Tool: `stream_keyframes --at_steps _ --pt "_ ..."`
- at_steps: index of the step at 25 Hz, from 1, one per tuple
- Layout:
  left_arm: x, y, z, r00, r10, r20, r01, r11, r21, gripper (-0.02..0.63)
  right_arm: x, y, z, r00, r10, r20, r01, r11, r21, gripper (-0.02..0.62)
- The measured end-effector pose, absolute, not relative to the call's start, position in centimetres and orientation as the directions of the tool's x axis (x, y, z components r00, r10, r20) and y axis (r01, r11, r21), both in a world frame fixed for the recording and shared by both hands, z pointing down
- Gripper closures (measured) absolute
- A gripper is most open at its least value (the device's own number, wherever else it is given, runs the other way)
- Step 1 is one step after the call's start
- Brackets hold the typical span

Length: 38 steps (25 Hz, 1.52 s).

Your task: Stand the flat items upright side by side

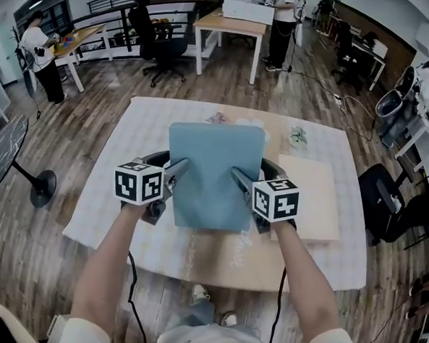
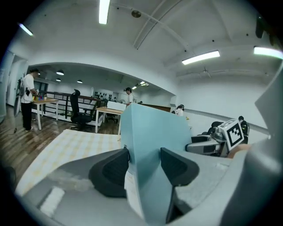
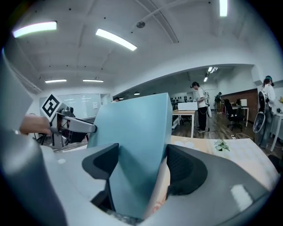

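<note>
Wood-floored office surrounds the cloth-covered surface (image 1: 101, 207). Head view: left gripper (image 1: 179, 167) and right gripper (image 1: 238, 176) hold a blue flat item (image 1: 218, 167) over it, with a beige flat item (image 1: 310, 197) lying beside. Left gripper view: fingers (image 2: 110, 172) pinch its edge. Right gripper view: likewise, opposite edge. Nothing seems stood upright yet.

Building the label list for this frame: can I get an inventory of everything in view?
light blue flat rectangular book: one, light blue, held up over the table
beige flat rectangular board: one, beige, lying flat at table right
small green sprig: one, green, on the cloth beyond the board
pale checked cloth: one, cream-white, covering the table
black floor fan: one, black, floor at left
black office chair: one, black, by the far desks
bystanders: at least two, at the far desks
left hand-held gripper: one, grey, clamping the book's left edge
right hand-held gripper: one, grey, clamping its right edge
</note>
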<state>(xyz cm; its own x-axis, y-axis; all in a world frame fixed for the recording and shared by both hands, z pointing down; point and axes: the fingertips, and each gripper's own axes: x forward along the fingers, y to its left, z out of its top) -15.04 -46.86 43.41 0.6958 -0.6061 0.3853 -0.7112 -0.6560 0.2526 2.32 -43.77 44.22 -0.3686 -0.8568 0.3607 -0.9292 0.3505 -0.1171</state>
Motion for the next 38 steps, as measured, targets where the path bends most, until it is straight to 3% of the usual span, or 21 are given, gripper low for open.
stream_keyframes --at_steps 19,38 --pt "-17.3 -32.3 41.2 0.528 -0.754 0.391 -0.839 -0.535 0.101 0.370 0.3 -31.8 41.3 -0.463 -0.840 0.283 -0.878 0.477 -0.020 0.284" --pt "-17.0 -29.7 41.6 0.396 -0.832 0.390 -0.917 -0.380 0.121 0.370 1.0 -29.7 41.4 -0.597 -0.756 0.269 -0.788 0.615 -0.024 0.282"
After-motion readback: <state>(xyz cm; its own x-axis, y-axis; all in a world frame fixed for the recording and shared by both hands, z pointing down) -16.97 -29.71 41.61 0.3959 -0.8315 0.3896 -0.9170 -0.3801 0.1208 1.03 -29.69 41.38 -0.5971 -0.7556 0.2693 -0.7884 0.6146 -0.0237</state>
